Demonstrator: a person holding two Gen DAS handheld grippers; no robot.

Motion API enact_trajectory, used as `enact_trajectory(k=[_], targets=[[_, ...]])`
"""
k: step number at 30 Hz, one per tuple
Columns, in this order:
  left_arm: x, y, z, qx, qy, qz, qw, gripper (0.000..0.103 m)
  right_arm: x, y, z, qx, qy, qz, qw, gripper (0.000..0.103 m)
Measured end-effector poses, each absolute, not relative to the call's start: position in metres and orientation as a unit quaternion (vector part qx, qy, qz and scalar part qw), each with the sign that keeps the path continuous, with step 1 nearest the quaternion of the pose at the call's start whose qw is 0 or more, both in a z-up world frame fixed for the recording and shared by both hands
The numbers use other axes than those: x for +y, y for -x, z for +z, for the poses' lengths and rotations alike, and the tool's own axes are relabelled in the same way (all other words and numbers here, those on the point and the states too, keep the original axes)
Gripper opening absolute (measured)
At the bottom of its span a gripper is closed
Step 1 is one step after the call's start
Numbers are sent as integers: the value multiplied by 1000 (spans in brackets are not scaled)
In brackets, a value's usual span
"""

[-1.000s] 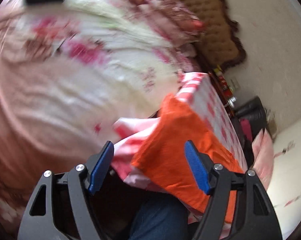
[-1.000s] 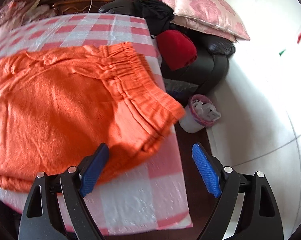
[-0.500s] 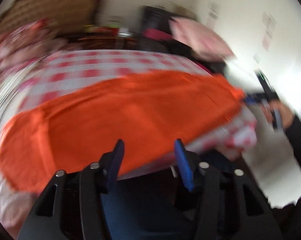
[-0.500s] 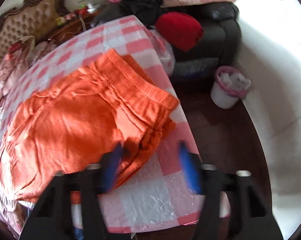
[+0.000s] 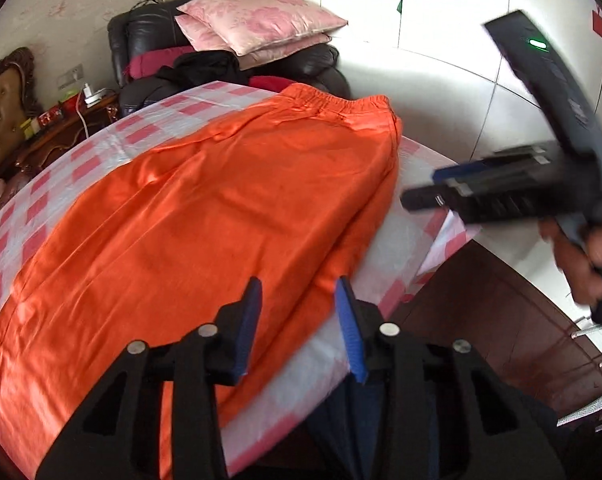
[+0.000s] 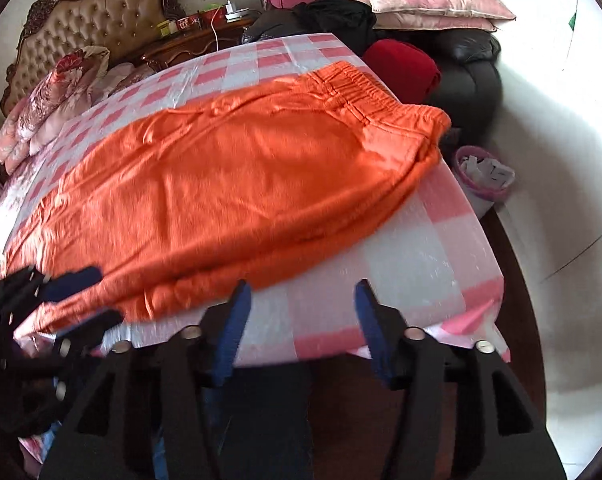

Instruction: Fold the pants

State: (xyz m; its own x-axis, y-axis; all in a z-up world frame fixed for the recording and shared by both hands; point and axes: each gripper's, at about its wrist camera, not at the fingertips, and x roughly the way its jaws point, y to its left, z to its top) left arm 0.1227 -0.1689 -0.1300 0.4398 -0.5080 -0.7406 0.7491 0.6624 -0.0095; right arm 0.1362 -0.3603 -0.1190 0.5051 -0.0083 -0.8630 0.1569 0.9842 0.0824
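Orange pants (image 5: 221,220) (image 6: 241,184) lie flat along the pink-checked table (image 5: 161,132) (image 6: 421,240), with the elastic waistband at the far right end. My left gripper (image 5: 299,292) hovers over the pants' near edge. Its jaws are closing, and the pads are not seen pressing on the cloth. In the right wrist view the left gripper (image 6: 97,296) is a blur at the pants' left near corner. My right gripper (image 6: 303,292) hangs over bare tablecloth at the front edge, jaws opening, nothing between them. In the left wrist view the right gripper (image 5: 423,188) is held by a hand (image 5: 581,256).
A black armchair (image 5: 149,36) (image 6: 473,80) with pink pillows (image 5: 261,12) and a red cloth (image 6: 405,68) stands behind the table. A pink waste bin (image 6: 485,176) sits on the floor at the right. A tufted headboard (image 6: 93,20) and floral bedding (image 6: 49,108) are at the far left.
The left gripper has swung from the floral bedding round to the table's near edge, rolling upright, and its jaws have narrowed. The right gripper's jaws narrowed, then widened, and its view shifted left along the pants.
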Motion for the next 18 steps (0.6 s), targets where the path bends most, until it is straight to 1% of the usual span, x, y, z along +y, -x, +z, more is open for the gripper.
enact_trajectory(k=[1,2,4,6,10,14,17,18], targets=[[-178,-128,-135,374,-176,-374,830,29,-358,-135,-119,495,-69,-49,865,57],[-184,-132,-140,377,-185,-369,829,25,-360,-134,-117,493,-65,-51,866,59],[-189,-139,-142,384,-181,-366,828,6,-367,-128,-114,488,-67,-52,869,63],[-185,-134,-134,377,-180,-366,831,1,-372,-125,-111,484,-64,-57,871,63],[-184,-122,-122,359,-191,-374,833,1,-384,-121,-106,478,-68,-69,873,63],[-187,-118,-138,369,-207,-376,824,1,-384,-137,-87,465,-61,-71,880,63],[-182,-121,-144,380,-181,-381,823,4,-369,-168,-69,455,-28,-59,888,64],[-180,-121,-144,384,-169,-387,822,10,-361,-184,-65,454,-12,-55,889,64]])
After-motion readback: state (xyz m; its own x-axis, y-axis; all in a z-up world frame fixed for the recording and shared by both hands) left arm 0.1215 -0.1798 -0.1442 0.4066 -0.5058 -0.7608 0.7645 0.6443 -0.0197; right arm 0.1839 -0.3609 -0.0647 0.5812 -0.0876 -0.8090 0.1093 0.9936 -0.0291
